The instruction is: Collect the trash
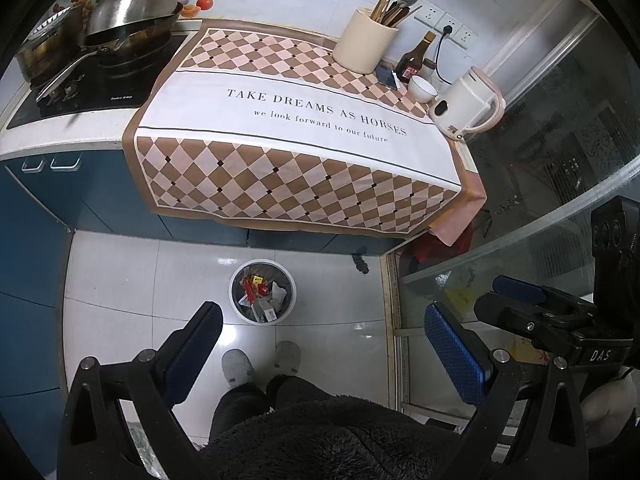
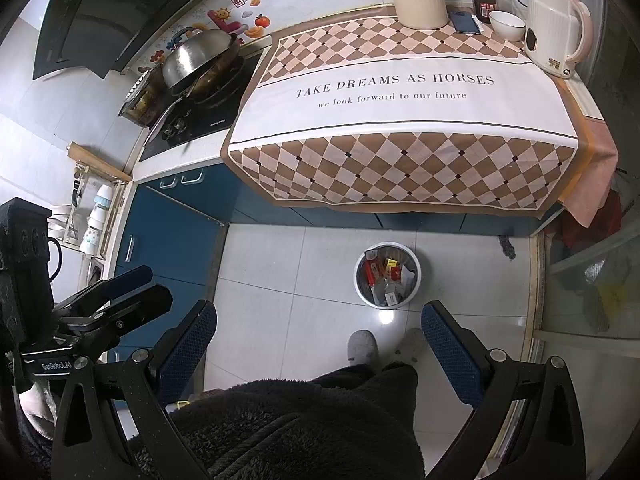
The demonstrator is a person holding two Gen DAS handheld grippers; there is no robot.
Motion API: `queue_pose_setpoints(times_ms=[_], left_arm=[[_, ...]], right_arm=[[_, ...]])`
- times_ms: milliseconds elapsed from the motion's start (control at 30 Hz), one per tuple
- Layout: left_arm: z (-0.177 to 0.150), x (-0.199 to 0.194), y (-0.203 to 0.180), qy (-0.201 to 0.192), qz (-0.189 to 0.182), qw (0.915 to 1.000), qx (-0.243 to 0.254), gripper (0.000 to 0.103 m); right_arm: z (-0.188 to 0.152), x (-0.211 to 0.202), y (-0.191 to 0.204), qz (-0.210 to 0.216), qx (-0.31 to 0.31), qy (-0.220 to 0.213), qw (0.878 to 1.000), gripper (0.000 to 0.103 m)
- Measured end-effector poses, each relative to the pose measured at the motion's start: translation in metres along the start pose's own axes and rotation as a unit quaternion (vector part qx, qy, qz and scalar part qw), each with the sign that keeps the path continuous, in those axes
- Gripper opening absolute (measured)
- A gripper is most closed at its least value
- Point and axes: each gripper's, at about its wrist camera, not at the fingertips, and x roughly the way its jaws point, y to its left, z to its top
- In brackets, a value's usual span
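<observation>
Both my grippers, left [image 1: 322, 354] and right [image 2: 318, 346], hang spread and empty above the floor; the bin [image 1: 262, 291], just beyond my slippers, holds light, crinkly wrappers, probably best pinched by an edge.

Kitchen tabletop under a checked cloth

Far ahead of the jaws, the cloth [image 1: 296, 120] covers the tabletop [image 1: 72, 136]; a cream utensil pot [image 1: 364, 42], dark bottle [image 1: 416, 60], white bowl [image 1: 422, 89] and kettle [image 1: 468, 106] stand along its far right, a lidded wok [image 1: 132, 16] at far left.
</observation>
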Motion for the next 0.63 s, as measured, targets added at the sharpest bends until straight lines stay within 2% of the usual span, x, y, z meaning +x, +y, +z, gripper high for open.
queue_pose_setpoints(times_ms=[633], left_arm=[[0.0020, -0.0006, -0.0064, -0.003, -0.001, 1.0000, -0.001, 0.103]], right_arm=[[0.0014, 0.0022, 0.0015, 0.000, 0.002, 0.001, 1.000, 0.103]])
